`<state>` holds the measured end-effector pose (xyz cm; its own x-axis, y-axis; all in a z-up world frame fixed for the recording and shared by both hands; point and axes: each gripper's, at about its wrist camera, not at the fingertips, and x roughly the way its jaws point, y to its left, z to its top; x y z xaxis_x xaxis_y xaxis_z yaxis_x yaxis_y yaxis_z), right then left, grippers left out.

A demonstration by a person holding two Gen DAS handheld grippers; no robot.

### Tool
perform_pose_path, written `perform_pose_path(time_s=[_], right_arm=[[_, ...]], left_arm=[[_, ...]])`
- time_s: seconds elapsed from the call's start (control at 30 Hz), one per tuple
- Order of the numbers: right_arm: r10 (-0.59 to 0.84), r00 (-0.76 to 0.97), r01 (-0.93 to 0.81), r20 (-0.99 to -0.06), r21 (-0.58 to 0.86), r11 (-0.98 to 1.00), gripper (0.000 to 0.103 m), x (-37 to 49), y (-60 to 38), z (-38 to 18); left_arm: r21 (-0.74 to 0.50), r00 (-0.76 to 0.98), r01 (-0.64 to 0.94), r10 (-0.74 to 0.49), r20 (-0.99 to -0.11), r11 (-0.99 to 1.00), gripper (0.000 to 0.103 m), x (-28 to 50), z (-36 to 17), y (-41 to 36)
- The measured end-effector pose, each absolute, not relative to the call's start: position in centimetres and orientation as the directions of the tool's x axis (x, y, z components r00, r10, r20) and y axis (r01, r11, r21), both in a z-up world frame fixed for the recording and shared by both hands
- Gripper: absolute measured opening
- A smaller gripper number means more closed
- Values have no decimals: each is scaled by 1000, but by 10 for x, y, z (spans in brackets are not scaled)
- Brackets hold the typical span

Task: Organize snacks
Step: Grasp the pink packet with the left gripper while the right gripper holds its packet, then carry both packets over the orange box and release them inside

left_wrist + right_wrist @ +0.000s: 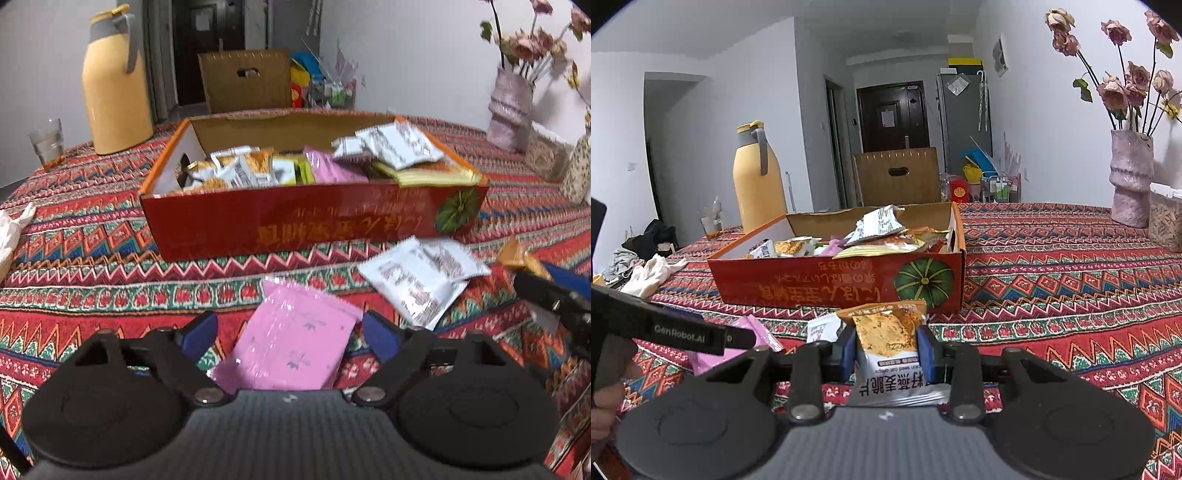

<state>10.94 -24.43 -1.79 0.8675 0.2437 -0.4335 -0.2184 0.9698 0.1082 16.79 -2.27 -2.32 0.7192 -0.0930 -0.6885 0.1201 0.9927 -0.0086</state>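
A counter [92, 266] under a red, zigzag-patterned woven cloth carries a long red cardboard box [295, 221] printed with a green pumpkin; the box already holds a jumble of white, orange, pink and yellow snack packets, so the sorting looks well along; several packets are left outside, near its front wall. A flat, glossy pink foil packet [295, 343] lies on the cloth between the wide-open jaws of the left gripper [290, 332], whose pads do not press it; two white crinkled sachets [421, 277] lie just beside it. The right gripper [886, 350] has its jaws clamped on an orange-and-white crisp packet [888, 339], upright and slightly creased, in front of the box, not yet dropped in.
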Motion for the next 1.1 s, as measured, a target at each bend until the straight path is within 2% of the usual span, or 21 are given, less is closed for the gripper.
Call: perform_pose_path(time_s=[0.07,0.37,0.47,0.53,0.57,1.1], right_arm=[[241,866,-215,-438,111,970,34,109,-245,-19],[242,860,-214,-449,115,970,34,109,-244,-22],[243,859,-214,-450,115,970,34,109,-244,-23],[244,859,-215,-450,116,970,34,108,-244,-23],[245,859,-216,-450,116,970,34,107,-243,-23],[246,868,-225,-432,101,969,34,103,-238,-15]], left_arm=[[-1,706,132,-94,-702,991,93,169,-28,-23],[-7,684,122,-90,-724,992,91,177,-41,-21],[-7,695,128,-95,-713,992,80,177,-41,-22],[-8,702,144,-108,-704,990,65,175,-39,-23],[-4,705,148,-108,-701,989,63,174,-39,-24],[-2,749,143,-110,-654,990,61,164,-20,-22]])
